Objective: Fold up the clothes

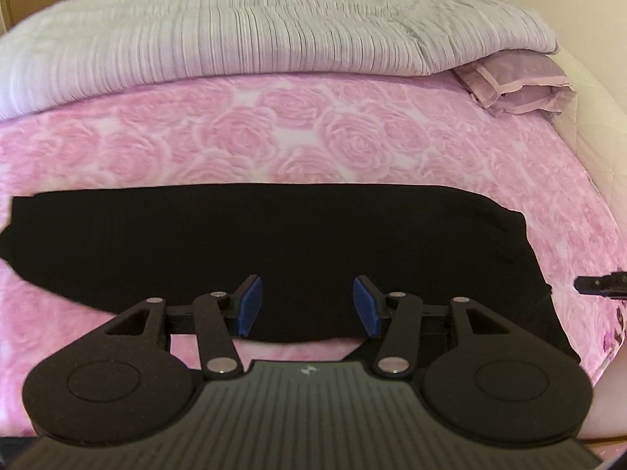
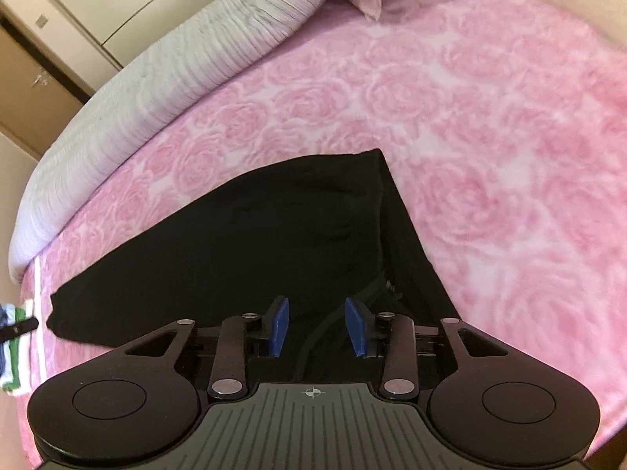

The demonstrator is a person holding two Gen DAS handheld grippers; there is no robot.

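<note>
1. Left gripper [image 1: 307, 305]: blue-padded fingers [image 1: 249, 305] spread apart, nothing between the pads, hovering over the near hem of the flat black knit garment [image 1: 274, 243]; cloth directly beyond and beneath the tips, not pinched.
2. Right gripper [image 2: 318, 327]: blue-padded fingers [image 2: 279, 325] parted more narrowly than the left pair, no cloth visibly clamped; poised over the near right part of the black garment [image 2: 254, 243], above a curved seam or neckline-like edge, dark and hard to read.
3. Long axis of the garment: running side to side across the left wrist view, parallel to the near edge of the bed; one long edge close to the fingers, the other long edge further off toward the middle of the pink rose-patterned bedspread [image 1: 313, 133].
4. Nearness: both grippers at the same near long edge, left toward the middle of that edge, right toward the garment's right end, where a folded layer slopes off to a corner.
5. Tip of the other gripper [image 1: 599, 284] visible at the right border of the left wrist view, just beside the garment's right end.
6. Judged next move: pinching the near edge at two spots and carrying it away toward the far edge, a fold across the short axis.
7. Further out: ribbed pale grey quilt [image 1: 254, 31] bunched at the far side of the bed, well apart from the garment; mauve pillow [image 1: 521, 82] tucked beside it.
</note>
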